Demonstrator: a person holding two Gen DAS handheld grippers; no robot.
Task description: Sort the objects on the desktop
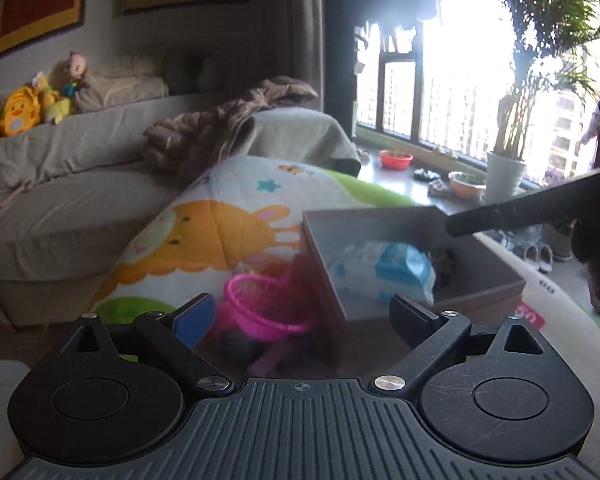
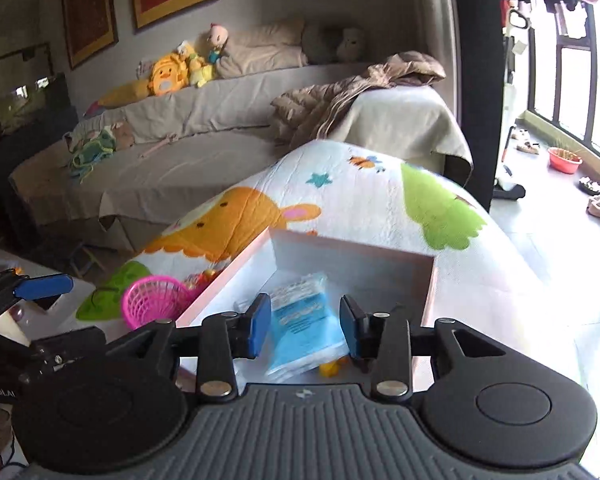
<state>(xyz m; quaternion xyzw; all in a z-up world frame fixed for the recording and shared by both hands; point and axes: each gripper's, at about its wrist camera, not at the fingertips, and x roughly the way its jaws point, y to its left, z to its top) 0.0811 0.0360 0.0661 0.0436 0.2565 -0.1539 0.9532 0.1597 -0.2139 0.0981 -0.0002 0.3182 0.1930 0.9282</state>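
Observation:
A shallow pink cardboard box (image 2: 352,254) sits on a cartoon quilt; it also shows in the left wrist view (image 1: 480,280). Inside lies a blue and white wipes pack (image 2: 304,320) (image 1: 384,270), and a small yellow object (image 2: 332,368) next to it. A pink plastic basket (image 1: 266,308) (image 2: 152,300) lies left of the box. My left gripper (image 1: 304,312) is open, over the basket and the box's left wall. My right gripper (image 2: 305,328) is open and empty, just above the wipes pack. The left gripper's blue pad (image 2: 44,286) shows at the right view's left edge.
The cartoon quilt (image 2: 340,200) covers the work surface. A covered sofa (image 2: 180,160) with plush toys (image 2: 172,72) and a brown jacket (image 2: 352,96) stands behind. The window sill holds bowls and a potted plant (image 1: 504,172). A white table (image 2: 32,276) is at left.

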